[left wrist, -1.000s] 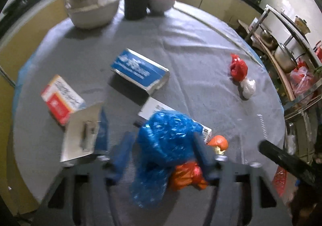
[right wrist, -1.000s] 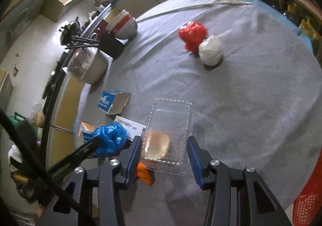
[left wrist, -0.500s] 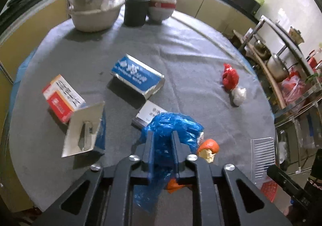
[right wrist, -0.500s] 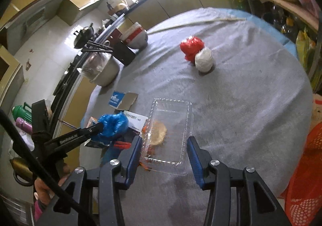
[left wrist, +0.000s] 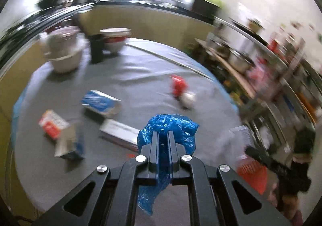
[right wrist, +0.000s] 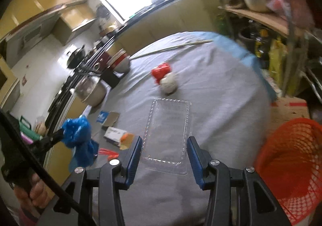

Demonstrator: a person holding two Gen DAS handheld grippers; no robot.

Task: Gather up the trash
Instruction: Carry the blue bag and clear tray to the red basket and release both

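Left gripper (left wrist: 163, 135) is tilted down over the near edge of the round grey surface (left wrist: 140, 77), fingers clamped tight on a crumpled blue plastic bag (left wrist: 173, 125) that hangs off them, clear of the surface. In the right wrist view the same bag (right wrist: 78, 131) dangles at the surface's left edge w/ a hand (right wrist: 30, 191) on the handle. Right gripper (right wrist: 164, 149) also points down, fingers apart around a clear plastic clamshell tray (right wrist: 169, 129); can't tell if the pads touch it. An orange mesh basket (right wrist: 289, 165) sits just off the right edge. Farther across the surface: a red bag (right wrist: 161, 70) touching a white bag (right wrist: 169, 84), plus a blue box (left wrist: 100, 102), a red-white box (left wrist: 52, 125), a flat white box (left wrist: 118, 131). Pots + bowls at the far edge, pretty blurry.
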